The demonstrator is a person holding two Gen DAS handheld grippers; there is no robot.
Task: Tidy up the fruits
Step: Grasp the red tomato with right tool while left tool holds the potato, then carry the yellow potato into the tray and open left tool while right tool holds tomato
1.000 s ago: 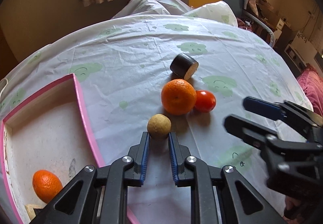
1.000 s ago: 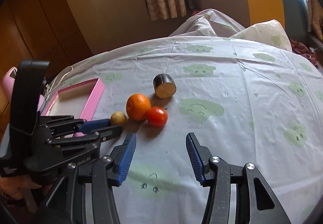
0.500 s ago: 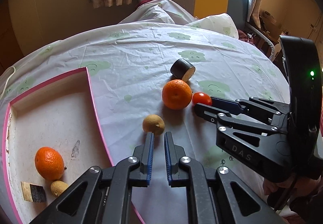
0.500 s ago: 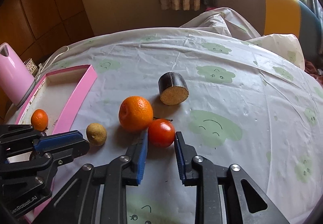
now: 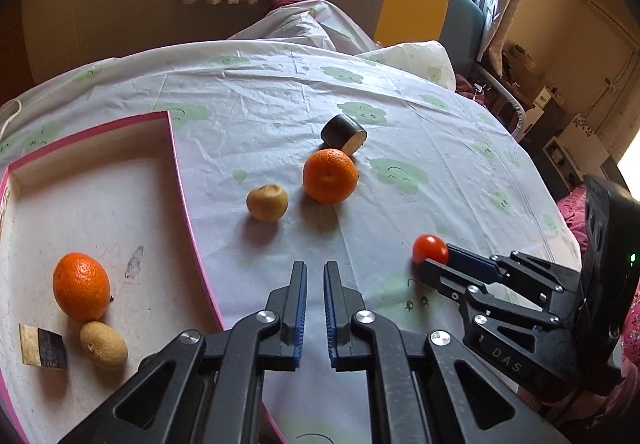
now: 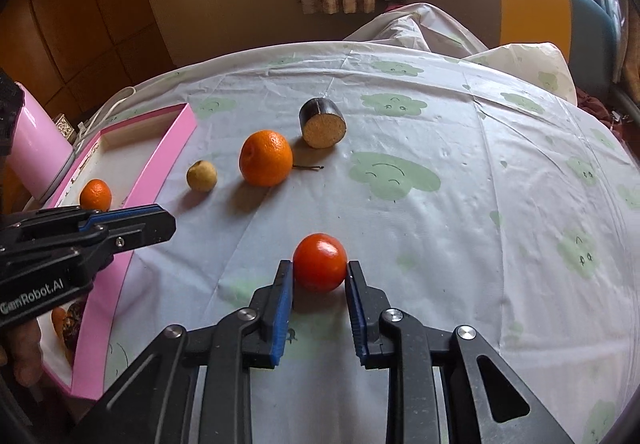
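A red tomato sits between the blue pads of my right gripper, which is shut on it low over the cloth. In the left wrist view the tomato shows at the tip of the right gripper. My left gripper is shut with nothing in it, near the tray's corner; the right wrist view has this left gripper at the left. On the cloth lie an orange, a small tan fruit and a dark cut piece with a tan face.
The pink-rimmed tray on the left holds an orange, a tan fruit and a dark-and-tan block. A pink jug stands beyond the tray. A sofa rises behind the table.
The right gripper closed on the tomato and drew it back from the orange towards the near side. The left gripper shut empty and pulled back from the tan fruit.
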